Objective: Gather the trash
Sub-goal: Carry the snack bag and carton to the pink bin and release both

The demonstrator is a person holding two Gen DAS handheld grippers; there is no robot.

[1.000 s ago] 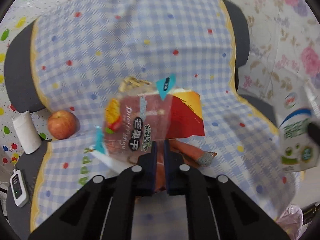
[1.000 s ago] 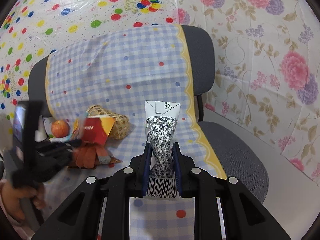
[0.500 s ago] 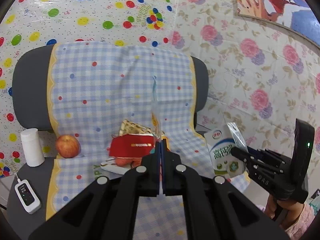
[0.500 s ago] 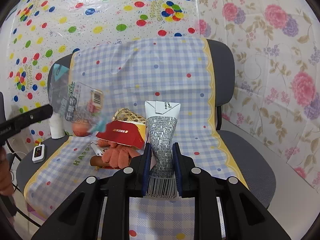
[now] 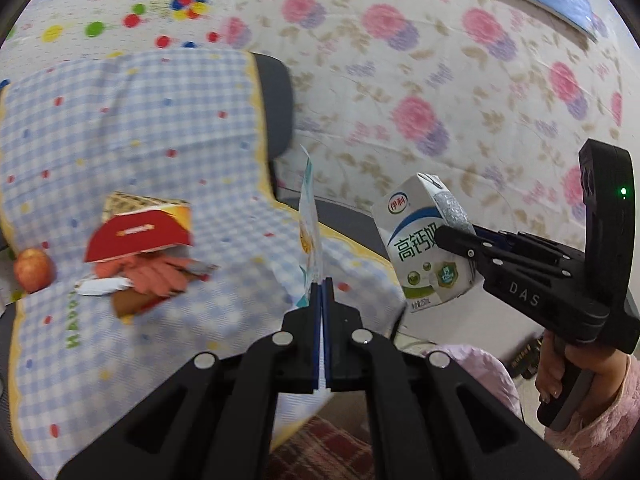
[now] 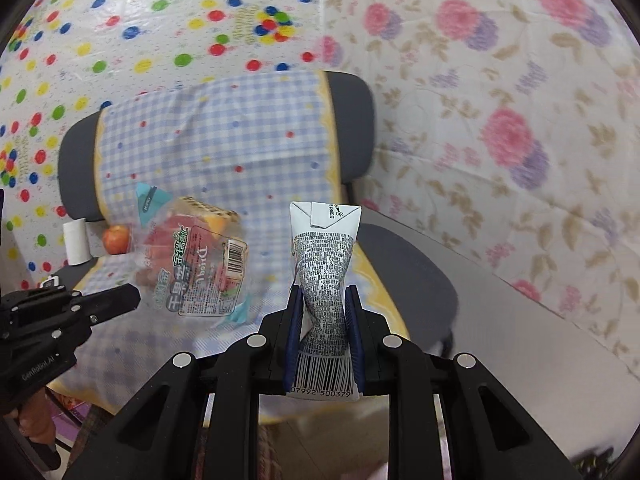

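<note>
Tongs: L point(image 5: 322, 286) pinching snack bag point(image 5: 310, 224), R point(image 6: 323, 300) squeezing milk carton point(image 6: 325, 256).

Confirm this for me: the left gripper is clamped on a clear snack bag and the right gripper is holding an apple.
Not quite. The right gripper holds a squashed milk carton, as the right wrist view shows. The apple lies on the chair. The left gripper is indeed clamped on the clear snack bag.

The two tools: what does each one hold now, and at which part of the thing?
The left tool is shut on the bottom edge of a clear snack bag. The right tool is shut on a milk carton, squeezing its lower body, just above the barcode.
</note>
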